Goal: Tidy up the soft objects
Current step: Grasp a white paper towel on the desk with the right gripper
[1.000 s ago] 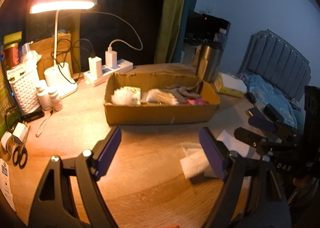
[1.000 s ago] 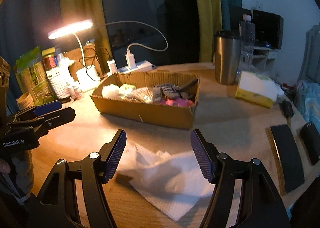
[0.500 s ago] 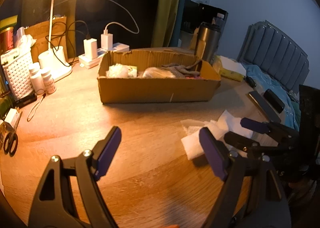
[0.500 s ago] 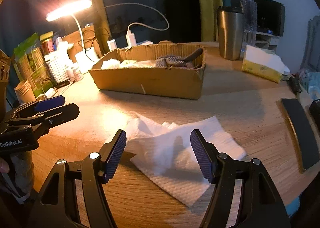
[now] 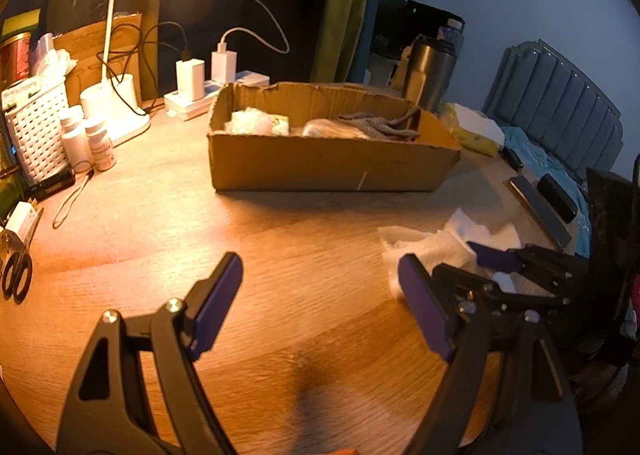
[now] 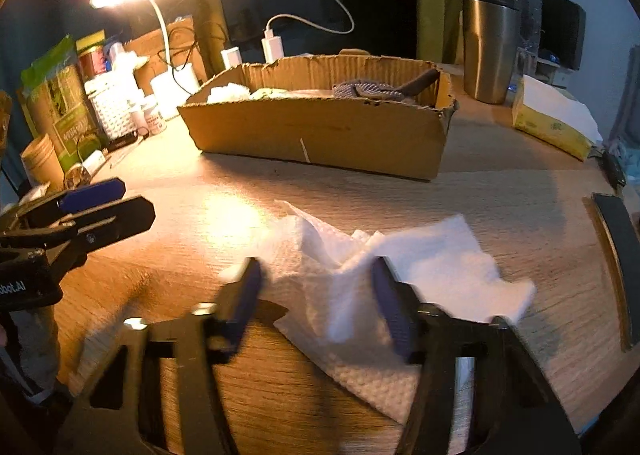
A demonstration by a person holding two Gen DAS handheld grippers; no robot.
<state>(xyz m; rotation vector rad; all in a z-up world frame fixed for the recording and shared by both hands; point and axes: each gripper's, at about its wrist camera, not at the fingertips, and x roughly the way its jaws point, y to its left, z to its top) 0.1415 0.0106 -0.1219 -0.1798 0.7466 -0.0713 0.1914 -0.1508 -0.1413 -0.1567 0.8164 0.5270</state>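
Note:
A crumpled white paper towel (image 6: pixel 404 275) lies on the wooden table in front of a shallow cardboard box (image 6: pixel 320 131) that holds white wads and grey cloth. My right gripper (image 6: pixel 316 295) is open and low over the towel, its fingers straddling the raised fold. In the left wrist view the towel (image 5: pixel 432 247) lies at the right with the right gripper (image 5: pixel 476 267) on it. My left gripper (image 5: pixel 320 307) is open and empty over bare table, left of the towel, facing the box (image 5: pixel 332 163).
A lit desk lamp (image 5: pixel 120 35), white basket (image 5: pixel 36 127), pill bottles (image 5: pixel 100 143), chargers (image 5: pixel 204 79) and scissors (image 5: pixel 16 275) crowd the table's left and back. A steel tumbler (image 6: pixel 488 51) and yellow tissue pack (image 6: pixel 552 115) stand behind the box on the right. Black slabs (image 6: pixel 616 255) lie at the right edge.
Both grippers have dropped lower and moved forward. My right gripper has come down onto the towel, its jaws narrower than before and blurred by motion. The left stays open and empty.

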